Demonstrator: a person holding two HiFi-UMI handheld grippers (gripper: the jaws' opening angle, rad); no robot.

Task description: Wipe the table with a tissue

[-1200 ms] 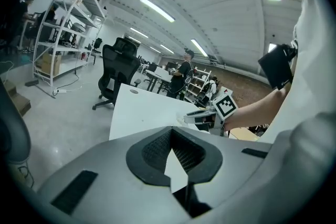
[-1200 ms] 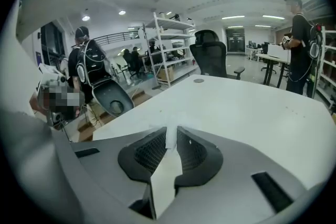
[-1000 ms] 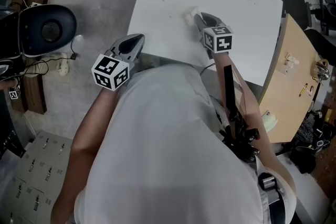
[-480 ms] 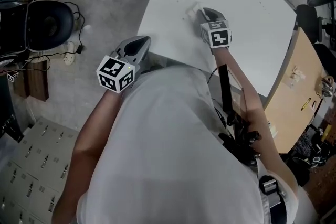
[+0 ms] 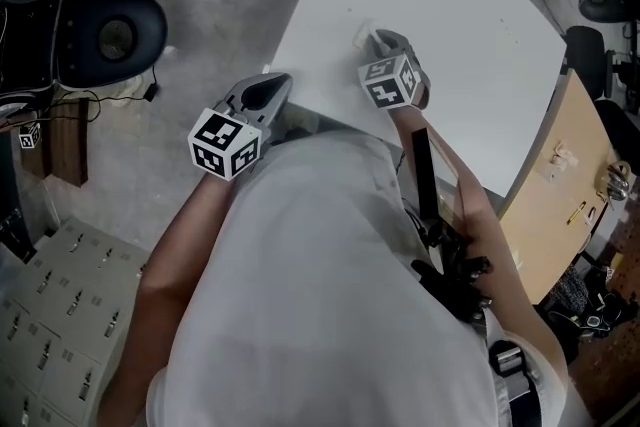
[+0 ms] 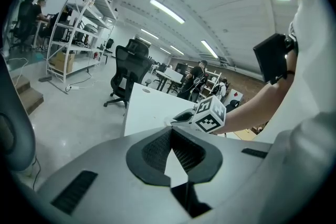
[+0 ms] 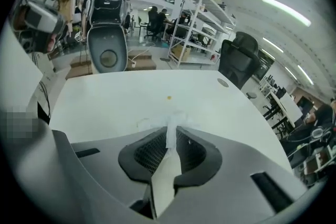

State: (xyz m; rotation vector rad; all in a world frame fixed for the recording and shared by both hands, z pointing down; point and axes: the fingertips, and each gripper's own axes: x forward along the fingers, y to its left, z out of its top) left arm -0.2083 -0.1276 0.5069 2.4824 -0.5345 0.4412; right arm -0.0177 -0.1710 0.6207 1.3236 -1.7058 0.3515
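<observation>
Tissue is pinched in the right claw, whose jaws press on it from both sides. Its crumpled free end spreads past the tips and lies on the white worktop. Seen from the head view, this claw angles down onto the worktop not far from the near-left edge, the tissue showing as a small white wad at its tip. A tiny yellow speck sits on the surface beyond the tissue. The left claw hangs by the worktop's near corner, apart from the tissue, its jaws pressed together at the tips with nothing between them
</observation>
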